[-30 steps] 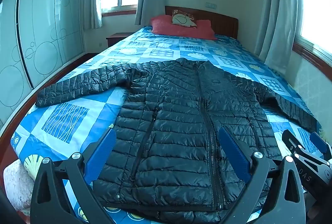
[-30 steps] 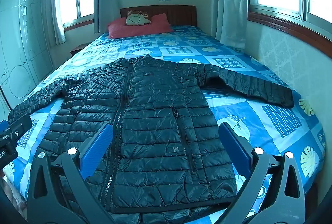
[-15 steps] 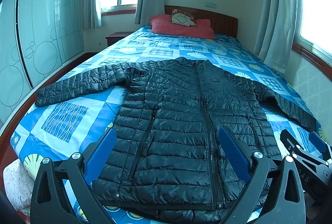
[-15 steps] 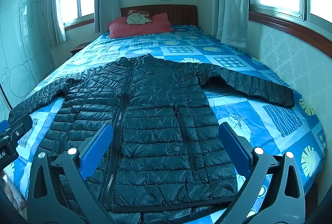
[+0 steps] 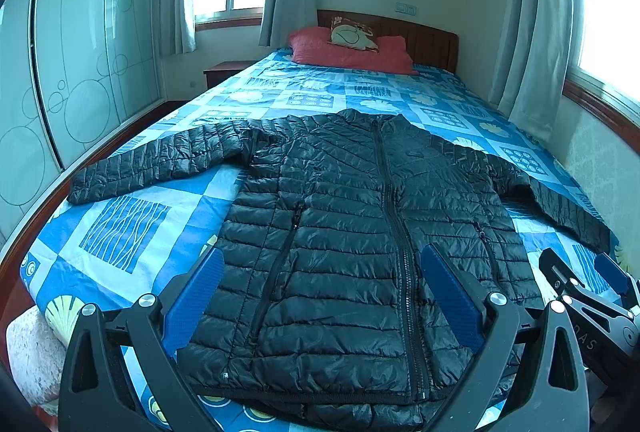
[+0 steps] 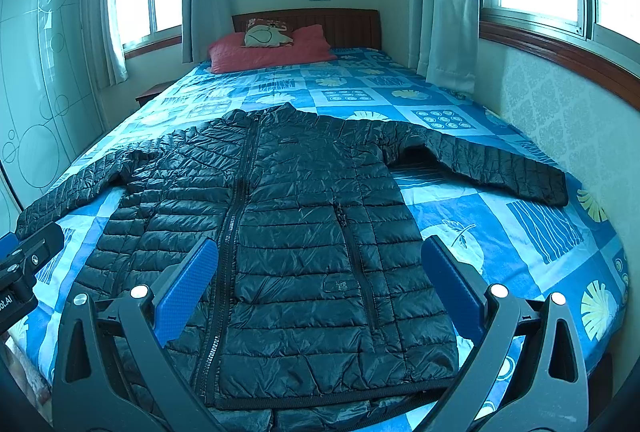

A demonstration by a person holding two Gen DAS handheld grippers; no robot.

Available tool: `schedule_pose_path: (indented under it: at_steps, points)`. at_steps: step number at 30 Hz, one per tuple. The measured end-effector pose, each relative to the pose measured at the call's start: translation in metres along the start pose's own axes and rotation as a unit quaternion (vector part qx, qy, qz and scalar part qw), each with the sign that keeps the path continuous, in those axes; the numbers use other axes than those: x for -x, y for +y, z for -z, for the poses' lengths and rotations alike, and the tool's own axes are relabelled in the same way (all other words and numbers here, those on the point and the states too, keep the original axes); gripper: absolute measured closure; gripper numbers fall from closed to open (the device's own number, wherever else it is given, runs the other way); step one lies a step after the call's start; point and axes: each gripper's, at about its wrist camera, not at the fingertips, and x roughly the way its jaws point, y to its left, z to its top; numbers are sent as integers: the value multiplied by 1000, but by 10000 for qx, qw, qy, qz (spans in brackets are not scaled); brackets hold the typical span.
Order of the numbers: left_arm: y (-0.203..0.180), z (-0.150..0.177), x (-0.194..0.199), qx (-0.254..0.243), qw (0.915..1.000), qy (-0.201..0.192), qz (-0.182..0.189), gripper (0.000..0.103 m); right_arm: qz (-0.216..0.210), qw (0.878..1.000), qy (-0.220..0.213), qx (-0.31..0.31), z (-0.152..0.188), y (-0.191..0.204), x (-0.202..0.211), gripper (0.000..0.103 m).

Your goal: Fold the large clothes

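Note:
A black quilted puffer jacket (image 5: 352, 232) lies flat, front up and zipped, on the bed, both sleeves spread out sideways; it also shows in the right wrist view (image 6: 304, 232). My left gripper (image 5: 324, 296) is open and empty, held above the jacket's hem at the foot of the bed. My right gripper (image 6: 316, 288) is open and empty, also above the hem. The right gripper shows at the lower right of the left wrist view (image 5: 588, 296); the left gripper shows at the left edge of the right wrist view (image 6: 24, 264).
The bed (image 5: 120, 224) has a blue patterned sheet, red pillows (image 5: 348, 50) and a wooden headboard at the far end. A glass-door wardrobe (image 5: 80, 52) stands left, a nightstand (image 5: 224, 72) beside it. The wall (image 6: 560, 120) and curtains run along the right.
Both grippers have risen and tilted slightly, so the jacket sits a little lower in both views. The jacket has not moved and both grippers stay open.

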Motion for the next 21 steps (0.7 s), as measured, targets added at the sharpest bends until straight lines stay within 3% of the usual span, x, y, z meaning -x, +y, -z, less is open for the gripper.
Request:
schedule_pose_path:
  at_steps: [21]
  points:
    - [-2,3,-1,-5,10000,24,-14,5,-1,10000,9,-4,0,0,0,2]
